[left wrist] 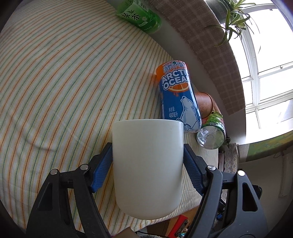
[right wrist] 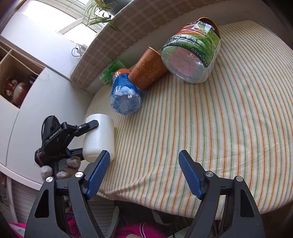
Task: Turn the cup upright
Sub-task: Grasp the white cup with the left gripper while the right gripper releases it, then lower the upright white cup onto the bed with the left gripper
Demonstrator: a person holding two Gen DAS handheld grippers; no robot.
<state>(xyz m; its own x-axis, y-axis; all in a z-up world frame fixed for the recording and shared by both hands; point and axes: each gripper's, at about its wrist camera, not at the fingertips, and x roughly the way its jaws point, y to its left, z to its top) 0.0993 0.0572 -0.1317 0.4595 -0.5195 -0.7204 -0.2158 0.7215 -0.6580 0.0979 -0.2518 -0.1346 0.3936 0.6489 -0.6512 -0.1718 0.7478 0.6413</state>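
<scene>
A plain white cup (left wrist: pixel 148 168) is held between the blue pads of my left gripper (left wrist: pixel 148 157), which is shut on its sides. Its rounded closed end points toward the camera. It sits at the near edge of the striped tablecloth (left wrist: pixel 64 82); whether it touches the cloth I cannot tell. In the right wrist view the same cup (right wrist: pixel 99 136) lies tilted in the left gripper (right wrist: pixel 91 139) at the table's left edge. My right gripper (right wrist: pixel 144 164) is open and empty over the cloth's front edge, just right of the cup.
A blue Arctic Ocean bottle (left wrist: pixel 178 97) lies just behind the cup, with an orange patterned cup (right wrist: pixel 147 70) and a green-label bottle (right wrist: pixel 192 55) lying beside it. A green tea bottle (left wrist: pixel 140 15) lies at the far edge. A checked cushion (left wrist: pixel 210 45) borders the table.
</scene>
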